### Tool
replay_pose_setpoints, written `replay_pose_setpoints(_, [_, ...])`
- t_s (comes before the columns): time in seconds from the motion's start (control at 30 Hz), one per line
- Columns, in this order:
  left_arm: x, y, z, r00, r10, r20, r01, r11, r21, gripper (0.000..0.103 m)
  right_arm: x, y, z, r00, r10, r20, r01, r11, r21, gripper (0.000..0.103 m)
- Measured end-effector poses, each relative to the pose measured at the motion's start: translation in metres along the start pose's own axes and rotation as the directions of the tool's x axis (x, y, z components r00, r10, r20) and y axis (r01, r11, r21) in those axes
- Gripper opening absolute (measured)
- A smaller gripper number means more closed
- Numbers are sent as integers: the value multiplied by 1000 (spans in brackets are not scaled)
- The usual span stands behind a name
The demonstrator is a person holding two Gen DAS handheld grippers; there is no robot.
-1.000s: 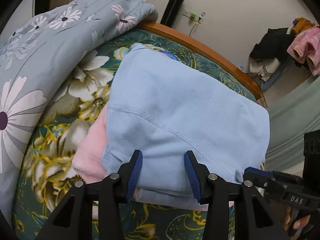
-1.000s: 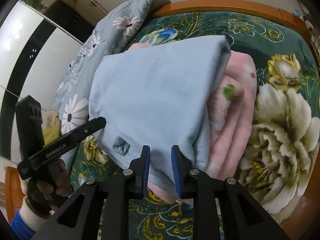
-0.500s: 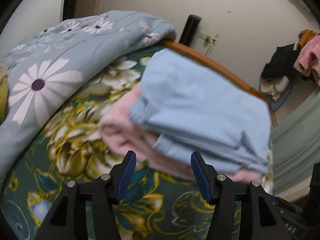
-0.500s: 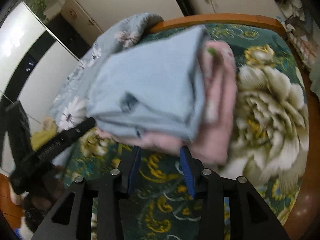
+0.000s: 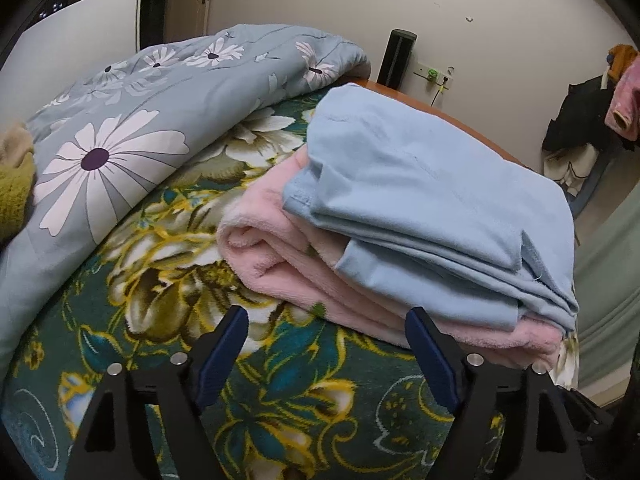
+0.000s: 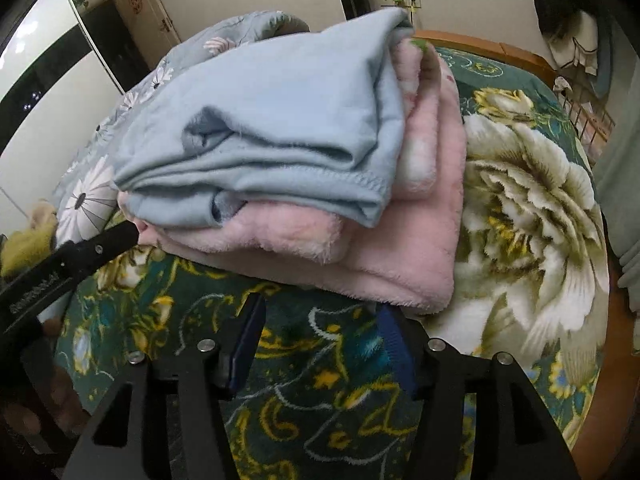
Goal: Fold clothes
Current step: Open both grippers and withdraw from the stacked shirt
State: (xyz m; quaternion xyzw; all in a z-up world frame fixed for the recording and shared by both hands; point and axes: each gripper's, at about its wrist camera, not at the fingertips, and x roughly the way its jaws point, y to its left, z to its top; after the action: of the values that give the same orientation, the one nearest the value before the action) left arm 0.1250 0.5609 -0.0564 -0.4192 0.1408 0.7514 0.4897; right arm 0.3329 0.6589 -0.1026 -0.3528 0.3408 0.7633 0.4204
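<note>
Pale blue, folded into a thick flat packet: the blue garment [image 5: 432, 208] resting square on top of the folded pink fleece [image 5: 280, 256], both stacked on the dark green flowered bedspread [image 5: 168, 288] near the wooden bed edge [image 6: 492, 46]. Looks finished for this piece, by the neat layered edges and nothing gripped. Left to do, at a guess: any further clothes, such as the heap by the far wall [image 5: 588, 128], though hard to say whether those belong to the job.

Against a second ago: then, both grippers pinching the near edge of the blue cloth. Now, left gripper [image 5: 326, 344] spread wide, jaws just been opening, only bedspread between them, drawn back clear of the stack. Right gripper [image 6: 320, 344] likewise parted, jaws just been opening, nothing between the pads, short of the pink fleece. Stack seen lower and from further off in both views
</note>
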Motion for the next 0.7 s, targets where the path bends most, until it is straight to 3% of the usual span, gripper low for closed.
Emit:
replay_pose_setpoints(0.03, [1, -1, 0, 1000, 2, -2, -2, 1000, 3, 86, 2, 0, -1, 1000, -5, 2, 5, 1000, -2, 77])
replay_pose_setpoints(0.1, [3, -2, -1, 1000, 4, 2, -4, 1000, 12, 89, 3, 2, -3, 1000, -9, 12, 9, 1000, -11, 86])
replay_pose_setpoints(0.2, [4, -4, -3, 1000, 3, 6, -4, 1000, 17, 95, 7, 8, -7, 999, -37, 23, 38, 998, -41, 88])
replay_pose_setpoints(0.27, [5, -3, -4, 1000, 3, 7, -3, 1000, 14, 96, 9, 9, -8, 999, -42, 24, 43, 998, -44, 95])
replay_pose_setpoints(0.37, [5, -2, -5, 1000, 12, 17, -12, 1000, 14, 101, 9, 8, -9, 997, -59, 41, 60, 998, -29, 96])
replay_pose_setpoints(0.7, [7, -2, -11, 997, 49, 55, -51, 998, 41, 101, 9, 1, -10, 992, -105, 69, 105, 994, 11, 97])
